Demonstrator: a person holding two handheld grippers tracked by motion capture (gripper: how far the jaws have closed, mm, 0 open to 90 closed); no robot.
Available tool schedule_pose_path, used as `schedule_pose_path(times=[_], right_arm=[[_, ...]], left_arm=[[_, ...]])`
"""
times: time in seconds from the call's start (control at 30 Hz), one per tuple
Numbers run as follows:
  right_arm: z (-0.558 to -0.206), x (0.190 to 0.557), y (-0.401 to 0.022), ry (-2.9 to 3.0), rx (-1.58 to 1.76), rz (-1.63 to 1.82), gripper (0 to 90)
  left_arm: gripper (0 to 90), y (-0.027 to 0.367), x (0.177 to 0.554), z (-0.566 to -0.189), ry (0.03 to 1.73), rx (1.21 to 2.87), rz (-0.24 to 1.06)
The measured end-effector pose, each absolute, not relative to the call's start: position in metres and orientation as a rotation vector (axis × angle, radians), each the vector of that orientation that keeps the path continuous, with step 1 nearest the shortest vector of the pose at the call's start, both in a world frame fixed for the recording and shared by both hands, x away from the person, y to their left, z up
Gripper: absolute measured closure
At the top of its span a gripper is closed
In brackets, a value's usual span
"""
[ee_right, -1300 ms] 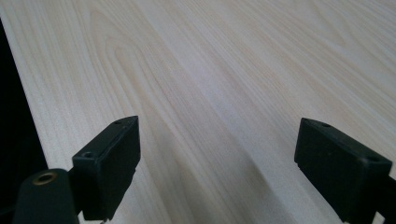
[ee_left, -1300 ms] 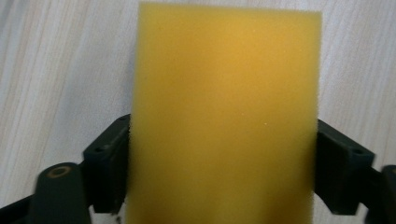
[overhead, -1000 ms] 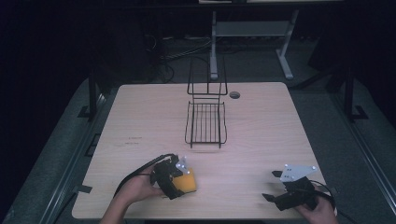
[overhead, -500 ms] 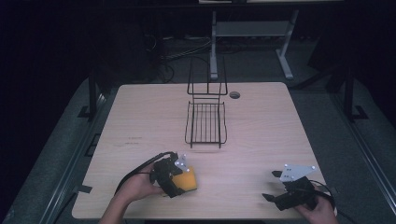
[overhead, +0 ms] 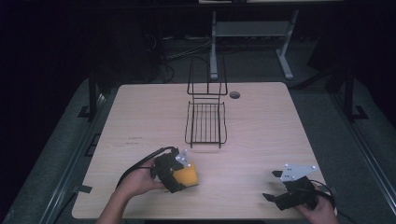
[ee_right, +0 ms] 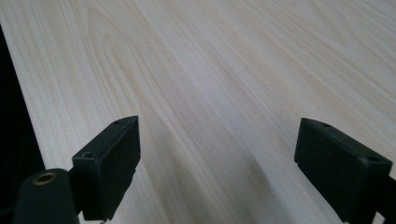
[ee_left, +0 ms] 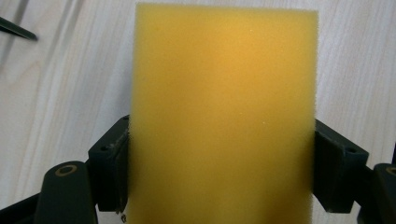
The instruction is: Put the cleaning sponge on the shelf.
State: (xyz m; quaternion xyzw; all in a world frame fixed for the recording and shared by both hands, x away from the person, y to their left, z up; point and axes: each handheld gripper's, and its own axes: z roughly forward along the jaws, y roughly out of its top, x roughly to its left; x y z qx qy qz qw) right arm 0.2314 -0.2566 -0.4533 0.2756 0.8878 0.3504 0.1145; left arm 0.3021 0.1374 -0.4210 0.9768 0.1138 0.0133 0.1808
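Where the left gripper [overhead: 180, 173] sits in the lower left of the high view, a yellow sponge [overhead: 187, 176] shows as a soft rectangular block with a fine, even foam grain and straight edges. From the left gripper view the sponge [ee_left: 223, 116] runs from the bottom of the frame almost to the top, its two long sides pressed by the black jaws, which pinch it from left and right. It lies low over the pale wooden table [overhead: 261, 135], a short way in from the near edge. Above it in the high view, toward the centre, stands a black wire rack [overhead: 206, 122], apart from the sponge with bare wood between them. Broad open tabletop spreads to the right. At the lower right of the high view, the right gripper [overhead: 275, 198] is close to the near edge, well apart from the sponge; in the right gripper view its jaws stand spread wide over bare wood [ee_right: 233, 84], holding nothing.
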Motion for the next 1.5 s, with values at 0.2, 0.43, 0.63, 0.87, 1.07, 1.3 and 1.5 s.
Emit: schedule_pose_path(times=[0.2, 0.43, 0.63, 0.87, 1.07, 1.3, 1.5], right_arm=[[-0.453, 0.231, -0.257, 2.605, 0.815, 1.026, 14.1], [-0.454, 0.232, -0.257, 2.614, 0.818, 1.025, 14.1], [-0.455, 0.233, -0.255, 2.631, 0.804, 1.008, 14.1], [-0.455, 0.233, -0.255, 2.633, 0.801, 1.009, 14.1], [-0.455, 0.234, -0.255, 2.640, 0.799, 1.002, 14.1], [-0.456, 0.234, -0.255, 2.643, 0.801, 1.006, 14.1], [-0.455, 0.234, -0.254, 2.644, 0.800, 1.004, 14.1]], left_arm=[[21.6, 0.134, 0.309, -0.414, 0.314, 2.754, 0.042], [21.6, 0.130, 0.319, -0.406, 0.303, 2.743, 0.038], [21.6, 0.125, 0.329, -0.397, 0.295, 2.738, 0.039], [21.6, 0.121, 0.340, -0.388, 0.283, 2.730, 0.029], [21.6, 0.117, 0.352, -0.384, 0.269, 2.714, 0.027], [21.6, 0.111, 0.365, -0.377, 0.269, 2.711, 0.027], [21.6, 0.109, 0.375, -0.368, 0.264, 2.703, 0.042]])
